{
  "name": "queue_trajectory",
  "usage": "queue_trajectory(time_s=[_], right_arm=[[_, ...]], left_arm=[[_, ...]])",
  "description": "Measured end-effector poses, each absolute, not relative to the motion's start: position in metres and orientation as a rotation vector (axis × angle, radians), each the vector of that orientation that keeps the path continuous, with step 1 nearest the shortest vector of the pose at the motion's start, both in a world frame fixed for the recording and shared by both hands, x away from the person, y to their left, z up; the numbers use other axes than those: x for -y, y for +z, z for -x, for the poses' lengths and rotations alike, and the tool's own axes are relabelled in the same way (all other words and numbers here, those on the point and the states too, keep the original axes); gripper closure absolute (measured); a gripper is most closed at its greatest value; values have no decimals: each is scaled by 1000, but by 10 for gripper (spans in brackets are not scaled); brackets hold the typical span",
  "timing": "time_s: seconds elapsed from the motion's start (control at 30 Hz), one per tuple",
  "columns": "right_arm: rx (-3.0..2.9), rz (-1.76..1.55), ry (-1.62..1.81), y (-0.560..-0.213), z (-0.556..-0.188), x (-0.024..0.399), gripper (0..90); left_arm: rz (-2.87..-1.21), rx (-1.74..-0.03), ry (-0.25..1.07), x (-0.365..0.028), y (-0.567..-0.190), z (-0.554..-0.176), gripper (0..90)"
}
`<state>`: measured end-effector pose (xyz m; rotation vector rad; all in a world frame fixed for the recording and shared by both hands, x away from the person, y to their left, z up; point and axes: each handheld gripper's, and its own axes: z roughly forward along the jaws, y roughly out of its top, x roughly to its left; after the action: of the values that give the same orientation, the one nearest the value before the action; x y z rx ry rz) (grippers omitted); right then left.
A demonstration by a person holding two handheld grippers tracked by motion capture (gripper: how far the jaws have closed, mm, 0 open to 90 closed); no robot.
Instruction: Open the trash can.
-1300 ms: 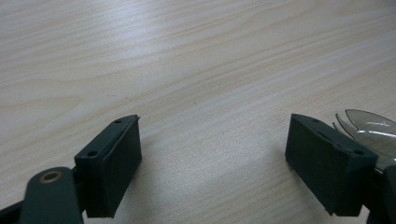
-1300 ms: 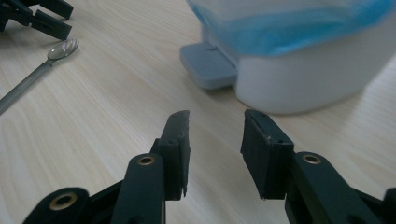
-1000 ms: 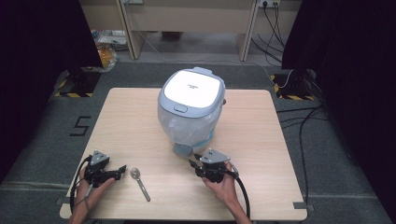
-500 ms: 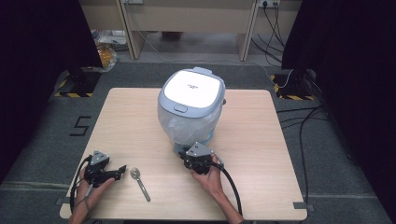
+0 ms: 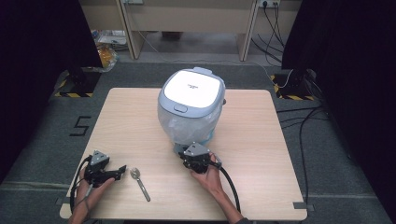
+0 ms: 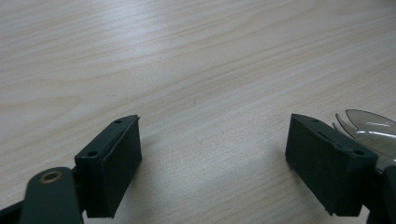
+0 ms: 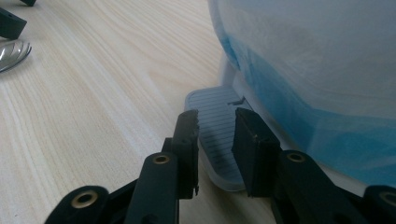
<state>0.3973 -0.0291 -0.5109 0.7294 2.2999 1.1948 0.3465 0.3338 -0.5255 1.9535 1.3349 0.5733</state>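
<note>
A: Our right claw (image 7: 215,128) sits nearly closed, its jaws either side of the ribbed grey tab (image 7: 217,140) that juts from the foot of the rice cooker (image 5: 191,105). We cannot tell whether the pads truly bite on the tab or just flank it

B: So the risk, as we judge it, is a slip: the tab looks thin and smooth, and if we pull with a shallow hold the jaws may slide off, or drag the whole cooker toward us across the surface (image 5: 289,154)

A: The plastic wrap over the cooker's body hangs close above the tab too; we could snag it

B: Our left claw (image 6: 215,154) rests wide open with nothing between its jaws, the spoon (image 5: 139,182) just beside it

A: For room, we have bare wood between both hands and to the right of the cooker. The near edge lies close behind our wrists, so a backward pull has little run
</note>
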Motion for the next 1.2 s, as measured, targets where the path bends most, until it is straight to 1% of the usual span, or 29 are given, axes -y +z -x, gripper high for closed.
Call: queue_trajectory(time_s=[1.2], right_arm=[[-2364,-711,1080,-518,-399,22,689]], left_arm=[[-1954,-1335,572,-334,-525,-347,176]])
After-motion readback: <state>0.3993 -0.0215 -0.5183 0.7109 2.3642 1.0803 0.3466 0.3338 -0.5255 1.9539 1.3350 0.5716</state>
